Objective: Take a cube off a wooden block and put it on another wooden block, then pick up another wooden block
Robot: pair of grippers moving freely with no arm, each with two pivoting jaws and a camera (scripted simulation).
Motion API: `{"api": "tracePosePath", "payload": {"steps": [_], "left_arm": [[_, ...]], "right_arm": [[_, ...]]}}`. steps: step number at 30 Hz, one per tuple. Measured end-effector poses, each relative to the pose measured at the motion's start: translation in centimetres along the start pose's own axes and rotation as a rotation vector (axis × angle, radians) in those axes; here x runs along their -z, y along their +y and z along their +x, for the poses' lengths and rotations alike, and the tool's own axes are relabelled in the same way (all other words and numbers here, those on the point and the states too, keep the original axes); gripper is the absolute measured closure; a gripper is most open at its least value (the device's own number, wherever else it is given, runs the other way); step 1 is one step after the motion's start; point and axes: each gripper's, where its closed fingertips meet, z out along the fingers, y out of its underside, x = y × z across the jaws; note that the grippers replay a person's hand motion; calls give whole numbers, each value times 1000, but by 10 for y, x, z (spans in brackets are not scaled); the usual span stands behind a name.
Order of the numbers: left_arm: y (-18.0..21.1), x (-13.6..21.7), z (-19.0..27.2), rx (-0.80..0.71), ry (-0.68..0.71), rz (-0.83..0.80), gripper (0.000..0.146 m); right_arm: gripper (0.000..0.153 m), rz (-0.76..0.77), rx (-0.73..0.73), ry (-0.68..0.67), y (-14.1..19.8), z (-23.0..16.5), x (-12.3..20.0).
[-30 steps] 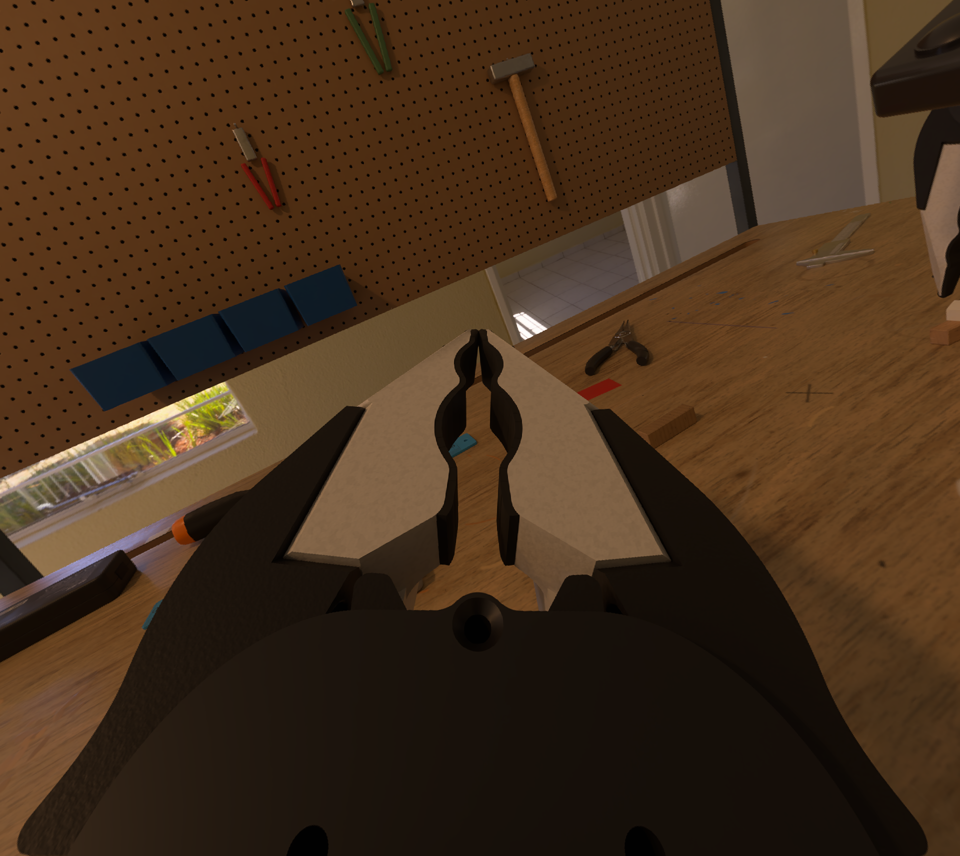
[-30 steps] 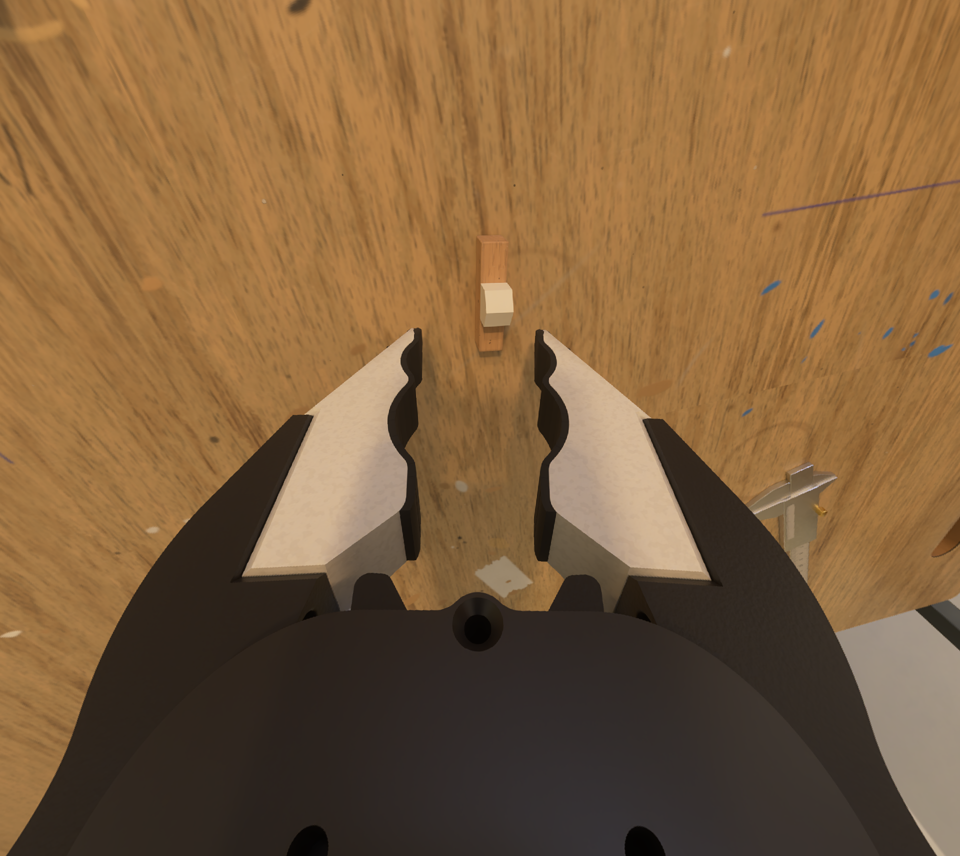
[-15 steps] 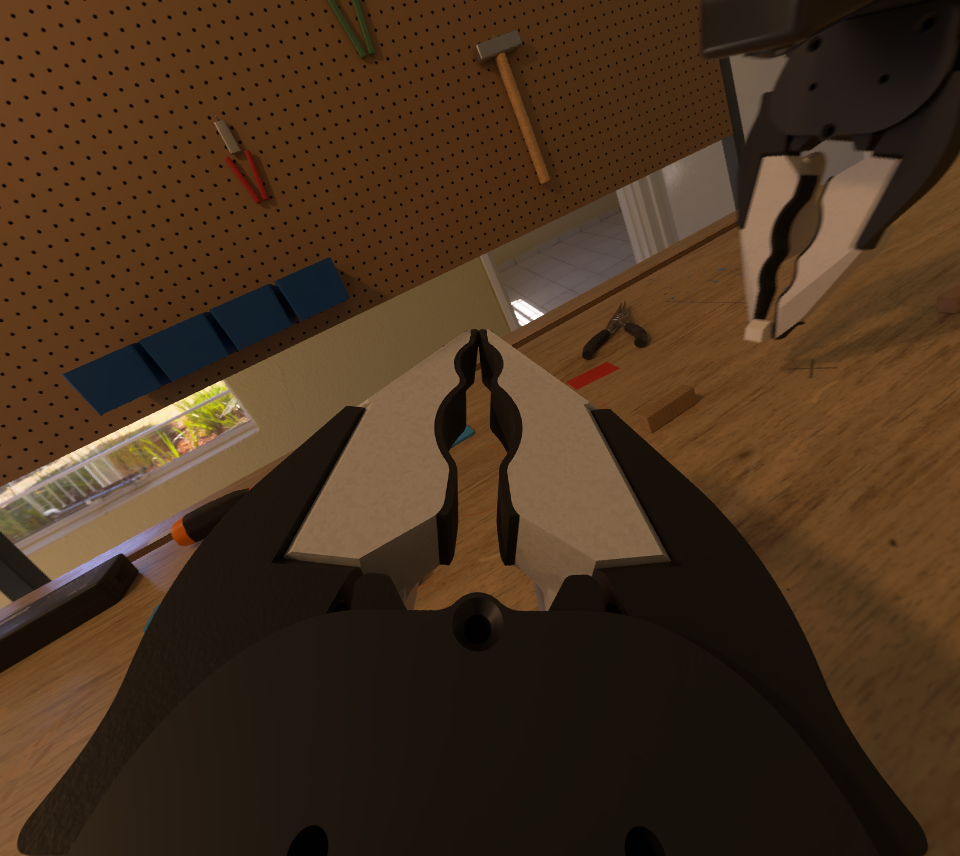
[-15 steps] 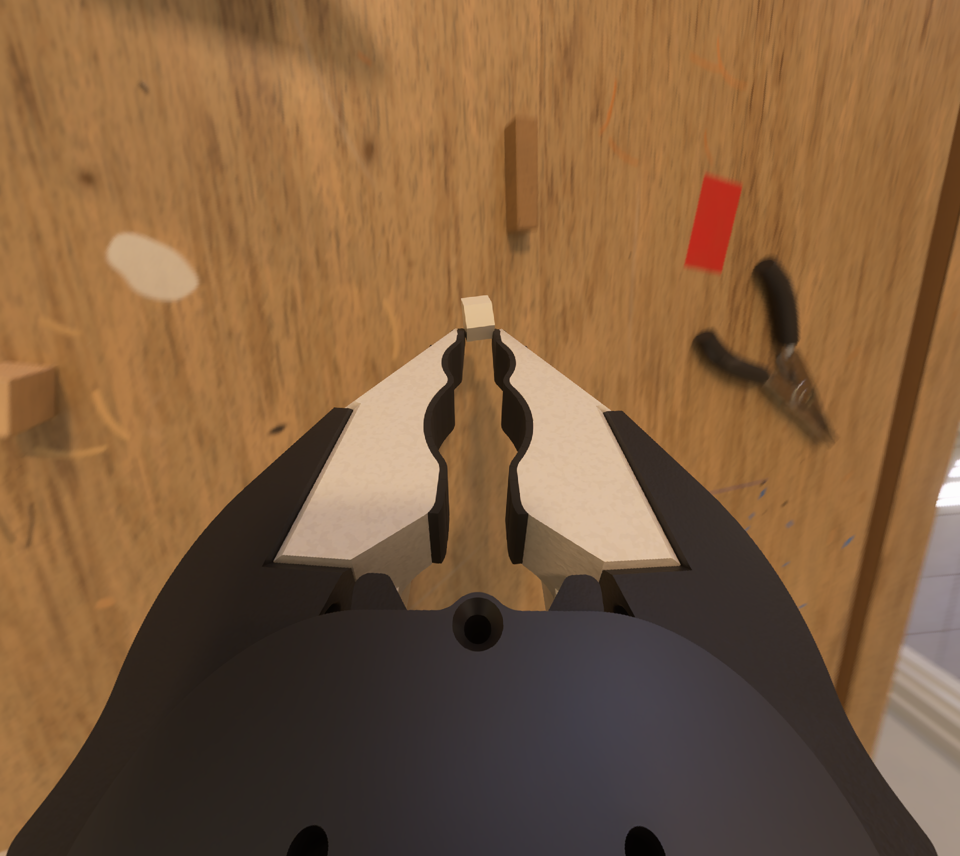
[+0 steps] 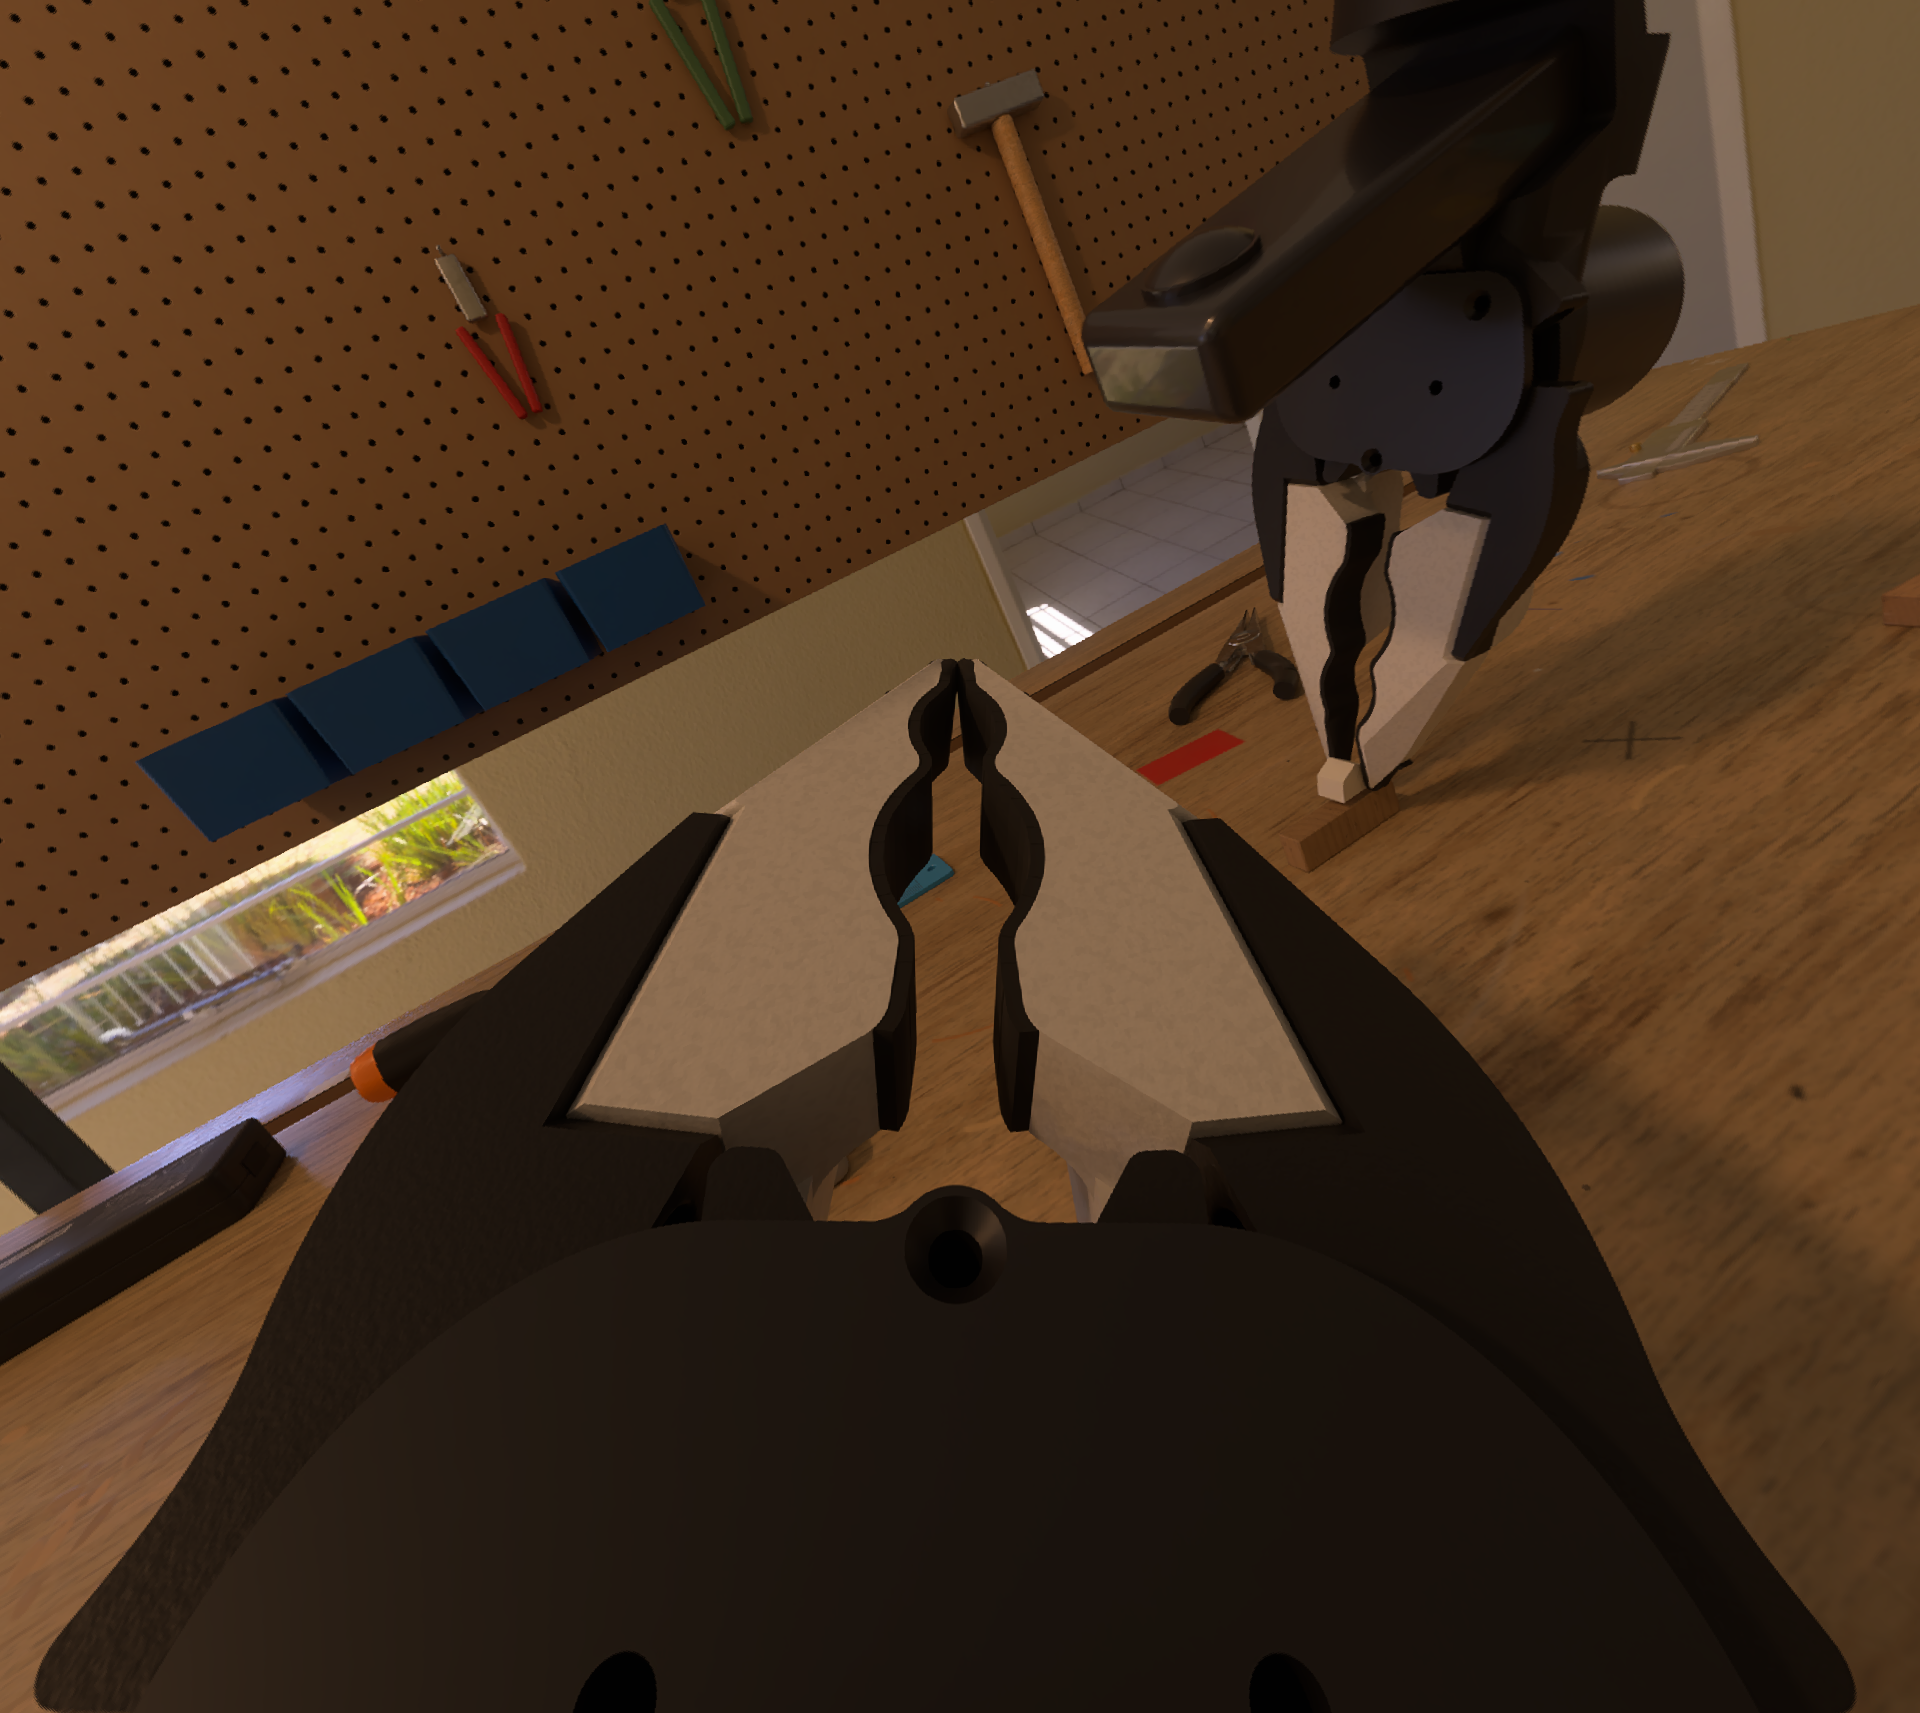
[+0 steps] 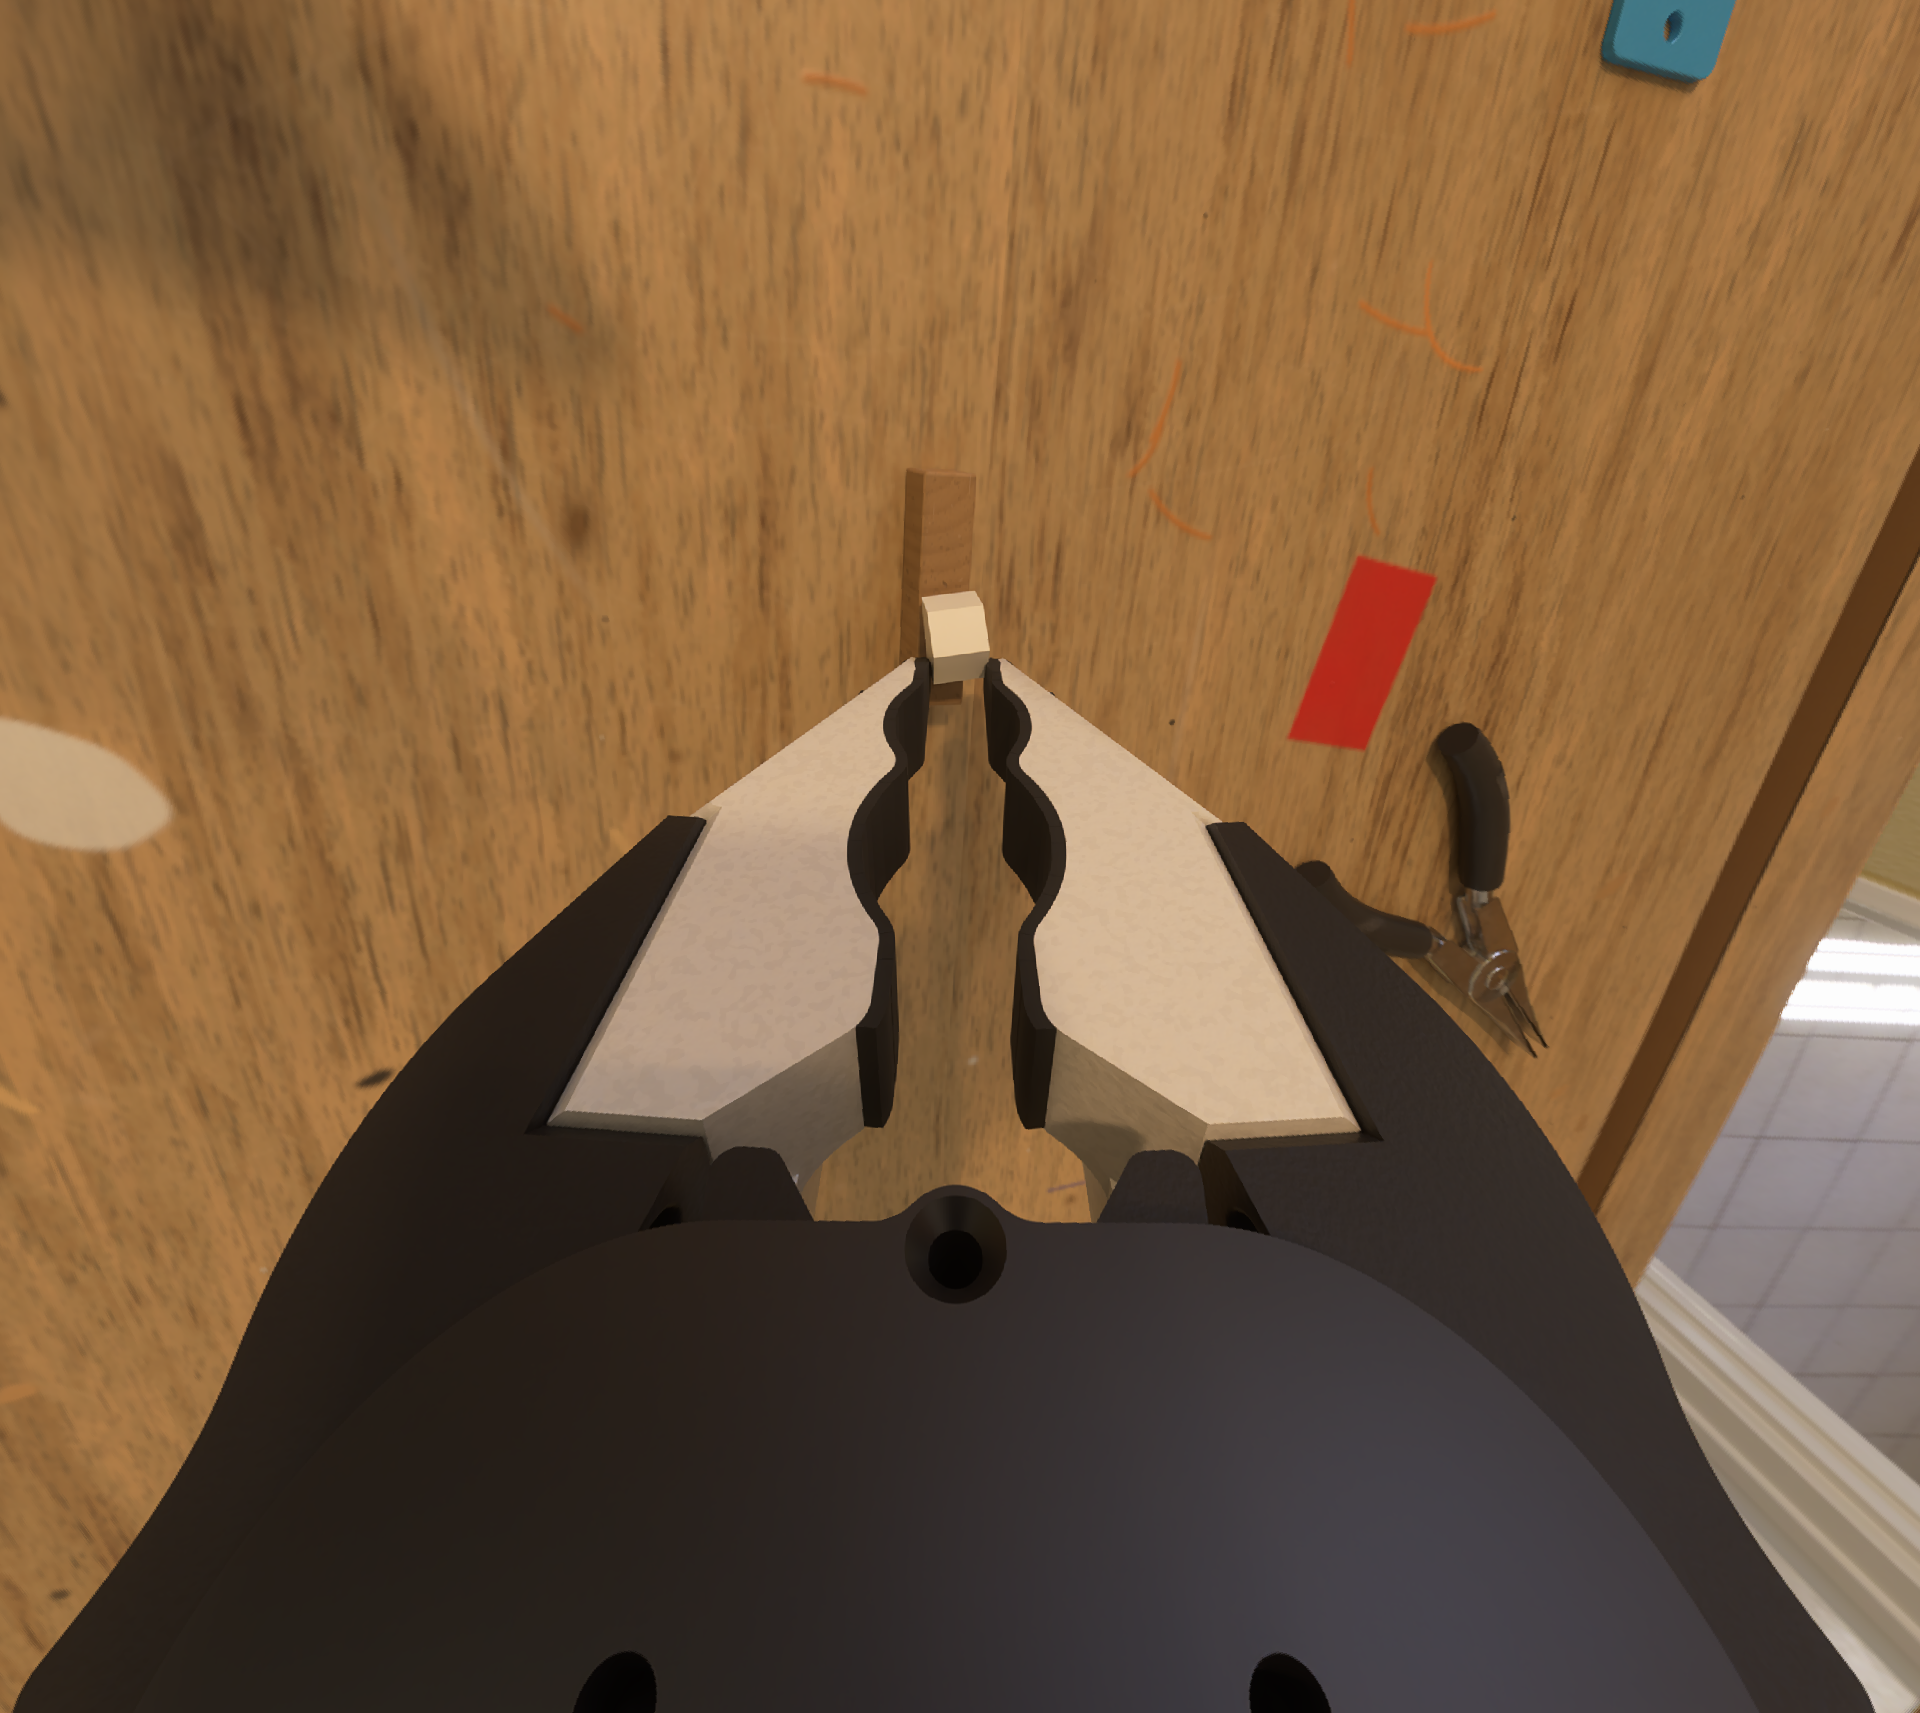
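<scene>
Over the wooden block [image 6: 940, 533] on the table [image 6: 520, 313], the right gripper [image 6: 953, 669] pinches the cream cube [image 6: 955, 625]; the left gripper [image 5: 956, 668] hovers closed, empty.

One cube [image 6: 954, 640], two blocks [image 6: 940, 529] [image 5: 1903, 601]

Warm light, soft shadows, wide-angle stretch

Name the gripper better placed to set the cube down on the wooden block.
Right. The right gripper is shut on the cube, directly over the near end of the wooden block. The left gripper is shut, empty, and farther from that block.
</scene>
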Motion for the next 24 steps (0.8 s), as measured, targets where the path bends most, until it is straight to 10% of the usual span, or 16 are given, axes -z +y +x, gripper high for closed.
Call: {"api": "tracePosePath", "payload": {"steps": [10, 24], "left_arm": [[1, 0, 0, 10, 2, -5, 146], [2, -1, 6, 22, 23, -2, 146]], "right_arm": [[108, 155, -149, 15, -8, -12, 30], [99, 125, -172, -263, 36, -190, 68]]}}
